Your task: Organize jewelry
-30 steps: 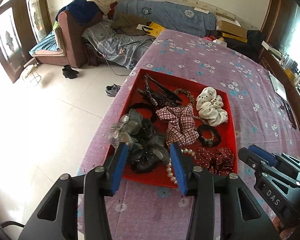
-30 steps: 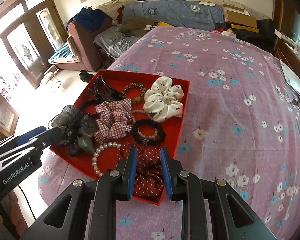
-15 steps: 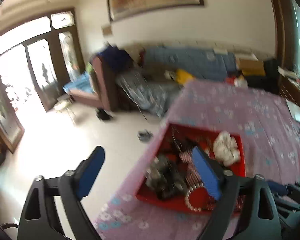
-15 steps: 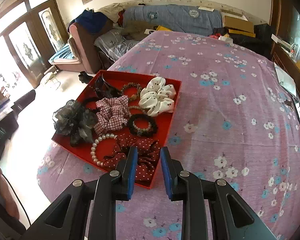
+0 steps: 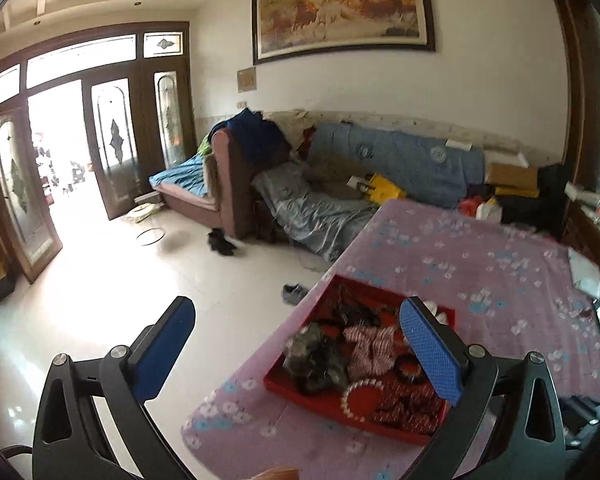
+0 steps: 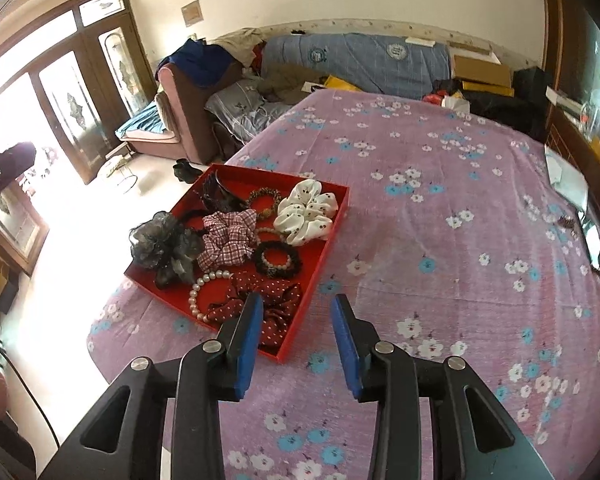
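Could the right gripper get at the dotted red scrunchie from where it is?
Probably yes. The right gripper is open and empty, and the red scrunchie lies uncovered at the near corner of the tray, just ahead of its left finger. Only the low tray wall stands between.

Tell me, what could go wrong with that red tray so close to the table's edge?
The red tray sits near the table's corner, so a nudge from the open right gripper might push it toward the floor. The grey flower scrunchie already hangs over the tray's rim and could slip out. The pearl bracelet lies partly under the dotted red scrunchie, so grabbing one may drag the other.
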A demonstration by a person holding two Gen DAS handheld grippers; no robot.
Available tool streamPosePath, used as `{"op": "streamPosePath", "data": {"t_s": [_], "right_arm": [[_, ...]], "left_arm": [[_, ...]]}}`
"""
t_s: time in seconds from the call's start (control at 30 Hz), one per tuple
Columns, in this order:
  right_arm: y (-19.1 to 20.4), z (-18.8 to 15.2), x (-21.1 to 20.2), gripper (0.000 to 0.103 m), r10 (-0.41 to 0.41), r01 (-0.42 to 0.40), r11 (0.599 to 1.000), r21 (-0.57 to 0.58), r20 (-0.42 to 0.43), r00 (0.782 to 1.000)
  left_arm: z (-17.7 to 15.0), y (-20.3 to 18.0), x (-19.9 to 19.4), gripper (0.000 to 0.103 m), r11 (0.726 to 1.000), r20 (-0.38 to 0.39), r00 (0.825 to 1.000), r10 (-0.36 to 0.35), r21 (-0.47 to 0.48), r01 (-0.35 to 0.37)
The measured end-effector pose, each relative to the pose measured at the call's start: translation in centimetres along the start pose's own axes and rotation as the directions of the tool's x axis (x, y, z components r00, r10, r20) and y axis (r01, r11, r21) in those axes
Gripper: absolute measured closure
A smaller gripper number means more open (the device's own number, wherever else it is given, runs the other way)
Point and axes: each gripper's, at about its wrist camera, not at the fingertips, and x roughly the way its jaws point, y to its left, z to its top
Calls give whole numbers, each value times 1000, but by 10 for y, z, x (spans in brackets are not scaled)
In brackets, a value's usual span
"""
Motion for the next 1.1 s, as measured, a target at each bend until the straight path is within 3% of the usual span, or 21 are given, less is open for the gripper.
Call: {"op": "streamPosePath", "data": {"t_s": [0.13, 0.47, 1.1], "right_arm": [[-6, -5, -12, 53, -4, 4, 1000, -8, 1, 1000], [-23, -23, -18, 48, -34, 34, 999, 0, -43, 998], [1, -30, -11, 42, -40, 37, 998, -43, -53, 998]], "left_arm": [[-15, -14, 1, 1, 998, -94, 996, 8, 62, -3], [-59, -35, -4, 1, 993, -259, 964, -55, 87, 81], [-69, -20, 9, 1, 989, -353, 930, -101, 62, 131]]}}
